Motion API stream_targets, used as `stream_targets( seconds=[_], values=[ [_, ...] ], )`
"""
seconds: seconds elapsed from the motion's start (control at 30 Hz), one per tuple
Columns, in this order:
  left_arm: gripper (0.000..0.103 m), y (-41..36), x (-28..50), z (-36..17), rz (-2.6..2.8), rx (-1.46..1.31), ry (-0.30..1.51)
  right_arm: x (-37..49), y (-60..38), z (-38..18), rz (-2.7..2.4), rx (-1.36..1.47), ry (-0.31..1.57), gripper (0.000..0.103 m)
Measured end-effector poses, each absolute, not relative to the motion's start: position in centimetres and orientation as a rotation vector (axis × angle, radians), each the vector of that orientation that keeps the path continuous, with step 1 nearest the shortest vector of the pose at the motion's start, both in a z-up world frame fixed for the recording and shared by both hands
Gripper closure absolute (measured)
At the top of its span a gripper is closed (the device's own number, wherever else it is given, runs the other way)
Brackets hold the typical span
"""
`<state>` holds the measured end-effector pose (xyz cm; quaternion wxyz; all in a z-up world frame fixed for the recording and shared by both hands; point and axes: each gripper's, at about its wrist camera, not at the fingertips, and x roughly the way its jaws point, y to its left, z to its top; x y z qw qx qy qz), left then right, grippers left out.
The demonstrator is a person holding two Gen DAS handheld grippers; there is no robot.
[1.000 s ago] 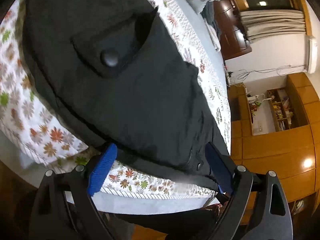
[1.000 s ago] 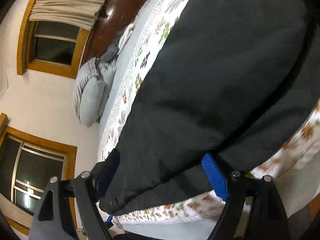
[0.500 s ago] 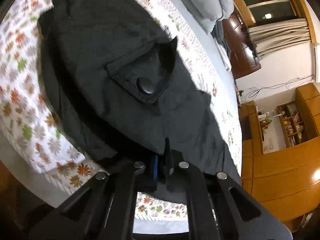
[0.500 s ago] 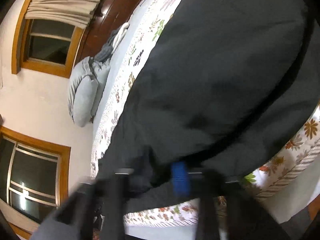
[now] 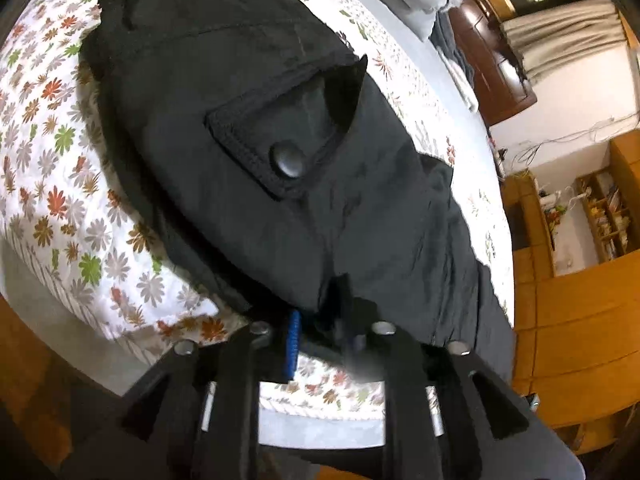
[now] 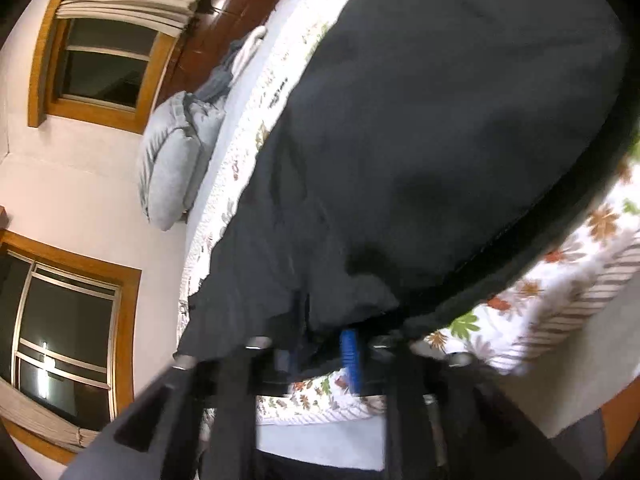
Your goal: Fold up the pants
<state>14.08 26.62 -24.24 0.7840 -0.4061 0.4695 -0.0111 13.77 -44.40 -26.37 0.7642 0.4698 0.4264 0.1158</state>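
My left gripper (image 5: 320, 320) pinches the near edge of the black pants (image 5: 280, 152), angled down over the bed's edge. My right gripper (image 6: 324, 340) likewise clamps the hem. Beyond, the pants lie spread on the floral bedspread (image 5: 44, 184); 1 grey pillow (image 6: 172, 164) sits farthest.

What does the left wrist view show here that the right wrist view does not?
Only the left wrist view shows the pocket flap with its round button, plus wooden shelves across the room. Only the right wrist view shows two windows and the grey pillow in full. Both show the black pants lying on the flowered bedspread, with a tool shut on the near edge of the cloth: the left tool in one, the right tool in the other.
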Motion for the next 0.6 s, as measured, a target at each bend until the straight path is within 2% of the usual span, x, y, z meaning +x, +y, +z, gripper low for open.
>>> stream_targets(
  seconds=[0.07,0.1,0.13,0.23,0.33,0.37,0.4,0.43,0.47,0.5,0.57,0.6],
  values=[
    [0.041,26.9,13.1,-23.7,-0.046,-0.887,0.991,12.6,-45.5,-25.2,0.226,1.024,0.899,0.055],
    [0.032,27.1,12.7,-22.8,-0.032,-0.867,0.961,11.8,-46.6,-24.6,0.199,1.031,0.878,0.054],
    [0.025,27.2,12.3,-22.0,-0.017,-0.836,0.941,11.1,-47.6,-24.2,0.176,1.042,0.856,0.053],
    [0.020,27.2,11.9,-20.8,-0.041,-0.792,0.916,9.8,-51.0,-23.5,0.087,1.090,0.783,0.050],
    [0.020,27.7,11.9,-20.8,-0.031,-0.783,0.923,10.2,-53.3,-24.0,0.029,1.153,0.767,0.049],
    [0.020,27.9,12.0,-20.8,-0.022,-0.786,0.922,10.3,-53.7,-24.2,0.025,1.160,0.767,0.054],
    [0.020,28.2,12.0,-20.9,-0.009,-0.793,0.918,10.5,-54.0,-24.4,0.015,1.158,0.767,0.064],
    [0.020,28.5,12.1,-21.1,0.007,-0.800,0.915,10.4,-54.3,-24.6,0.011,1.151,0.762,0.090],
    [0.023,29.1,12.1,-21.5,0.045,-0.809,0.915,10.4,-54.6,-24.8,-0.009,1.140,0.762,0.098],
    [0.026,29.8,12.1,-21.9,0.095,-0.817,0.927,10.7,-54.7,-25.2,-0.033,1.133,0.778,0.099],
    [0.051,30.8,12.1,-22.9,0.156,-0.850,0.975,10.2,-55.2,-26.3,-0.052,1.134,0.796,0.099],
    [0.055,31.2,11.9,-23.1,0.175,-0.875,0.989,10.1,-55.1,-26.3,-0.050,1.128,0.798,0.099]
  ],
)
